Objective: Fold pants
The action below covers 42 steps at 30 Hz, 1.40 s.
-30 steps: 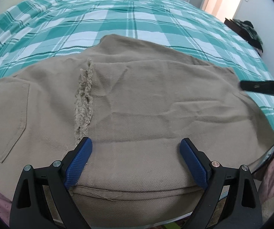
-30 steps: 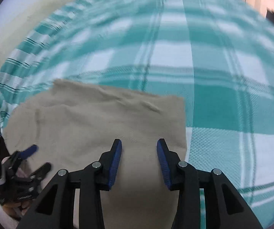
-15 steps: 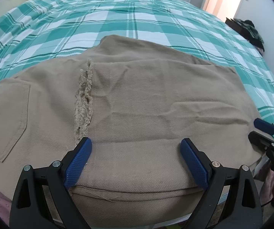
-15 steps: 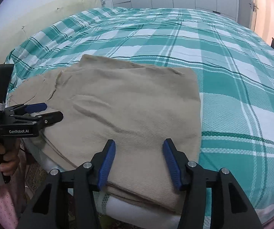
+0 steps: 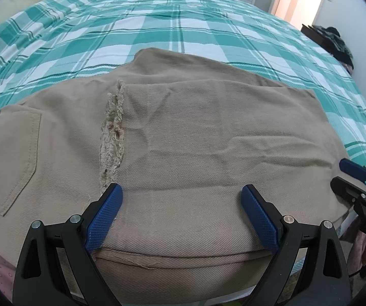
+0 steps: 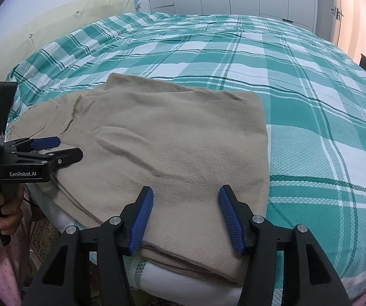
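Left wrist view: bed, teal plaid cover, carries work; likely chosen as broad flat folding surface. Pants, tan, partly folded, spread at near bed edge, directly ahead of and beneath both grippers; frayed hem lies on top, beyond left pad. Left gripper: jaws wide apart, holding nothing, cloth below. Right gripper: jaws have just been opening, stand apart over folded edge, cloth beneath, pads not pressing; probably poised for next fold.

pants left end cut off by frame edge.
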Each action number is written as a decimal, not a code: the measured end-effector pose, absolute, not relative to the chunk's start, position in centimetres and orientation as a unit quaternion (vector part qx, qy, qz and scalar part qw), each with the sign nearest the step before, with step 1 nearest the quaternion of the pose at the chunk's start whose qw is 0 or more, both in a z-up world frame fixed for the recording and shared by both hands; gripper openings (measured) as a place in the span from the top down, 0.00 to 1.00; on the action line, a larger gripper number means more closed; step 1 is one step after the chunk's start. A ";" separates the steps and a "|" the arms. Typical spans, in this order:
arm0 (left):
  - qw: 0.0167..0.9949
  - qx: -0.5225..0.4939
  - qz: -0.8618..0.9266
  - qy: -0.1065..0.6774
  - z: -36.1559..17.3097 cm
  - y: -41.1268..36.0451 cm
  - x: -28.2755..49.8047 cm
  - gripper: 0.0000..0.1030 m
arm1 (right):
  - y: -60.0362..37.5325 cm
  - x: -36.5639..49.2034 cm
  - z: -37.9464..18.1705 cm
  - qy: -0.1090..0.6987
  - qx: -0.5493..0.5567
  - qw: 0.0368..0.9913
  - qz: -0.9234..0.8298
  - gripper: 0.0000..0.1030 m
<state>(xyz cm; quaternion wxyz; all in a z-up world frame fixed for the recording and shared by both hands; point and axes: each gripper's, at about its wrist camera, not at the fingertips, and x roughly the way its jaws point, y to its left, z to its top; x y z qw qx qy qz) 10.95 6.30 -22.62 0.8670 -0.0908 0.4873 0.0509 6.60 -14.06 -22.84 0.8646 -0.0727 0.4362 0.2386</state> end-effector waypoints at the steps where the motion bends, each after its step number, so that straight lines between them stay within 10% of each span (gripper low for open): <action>1: 0.867 -0.091 0.051 0.487 -22.6 6.3 11.0 0.08 | -14.0 6.6 -22.8 0.436 -0.073 0.865 0.239 0.47; 42: 0.867 -0.089 0.053 0.488 -22.6 6.2 11.0 0.07 | -14.1 6.5 -23.0 0.431 -0.081 0.866 0.239 0.46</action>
